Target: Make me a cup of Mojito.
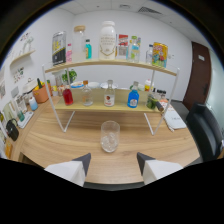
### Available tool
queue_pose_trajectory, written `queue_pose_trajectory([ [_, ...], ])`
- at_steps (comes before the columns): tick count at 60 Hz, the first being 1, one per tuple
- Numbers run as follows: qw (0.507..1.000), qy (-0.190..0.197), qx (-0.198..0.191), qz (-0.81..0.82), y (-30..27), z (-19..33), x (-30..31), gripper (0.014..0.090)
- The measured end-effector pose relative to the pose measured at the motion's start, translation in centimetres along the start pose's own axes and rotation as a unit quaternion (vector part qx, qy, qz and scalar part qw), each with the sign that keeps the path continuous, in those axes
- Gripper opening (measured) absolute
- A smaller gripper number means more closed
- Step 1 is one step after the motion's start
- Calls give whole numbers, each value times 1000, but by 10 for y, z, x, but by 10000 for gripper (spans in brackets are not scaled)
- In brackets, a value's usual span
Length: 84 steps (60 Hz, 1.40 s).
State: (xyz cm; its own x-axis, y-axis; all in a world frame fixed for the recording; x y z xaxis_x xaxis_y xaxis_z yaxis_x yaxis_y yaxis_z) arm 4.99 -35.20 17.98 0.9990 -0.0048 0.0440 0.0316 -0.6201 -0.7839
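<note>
The tongs point(114, 165) are held apart, gripping nothing. An upright glass point(110, 135) is seen just ahead on the wooden surface point(60, 145), near its front edge, bare wood around it, shelf rack point(107, 106) beyond.

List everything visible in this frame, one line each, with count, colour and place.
Glass: one, clear, on the table just ahead of the claw.
Table: one, light wood.
Shelf rack: one, white frame with two wooden tiers, behind the glass.
Lower-tier bottles: red, two clear, blue.
Large white jar: one, middle of the top tier, among assorted bottles and packets.
Orange pot: one, left of the rack.
Chair: one, black, right of the table.
Door: one, dark brown, back right.
Claw: one, white fingers, open, nothing between them.
</note>
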Motion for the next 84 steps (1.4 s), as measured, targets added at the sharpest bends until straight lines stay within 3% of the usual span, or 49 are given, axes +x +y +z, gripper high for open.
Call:
queue_pose_trajectory([
  [25, 1000, 0, -20, 9, 35, -23, 22, 858],
  [38, 999, 10, -5, 32, 6, -22, 75, 863],
  [39, 999, 11, -1, 34, 2, -19, 80, 822],
  [41, 999, 13, 7, 36, -9, -14, 89, 866],
  [59, 998, -6, 50, 36, -103, 65, 143, 852],
  [70, 998, -21, 30, 43, -121, 116, 156, 838],
  [78, 999, -20, 13, 32, -118, 143, 160, 745],
  [84, 999, -16, -7, 31, -110, 157, 163, 604],
])
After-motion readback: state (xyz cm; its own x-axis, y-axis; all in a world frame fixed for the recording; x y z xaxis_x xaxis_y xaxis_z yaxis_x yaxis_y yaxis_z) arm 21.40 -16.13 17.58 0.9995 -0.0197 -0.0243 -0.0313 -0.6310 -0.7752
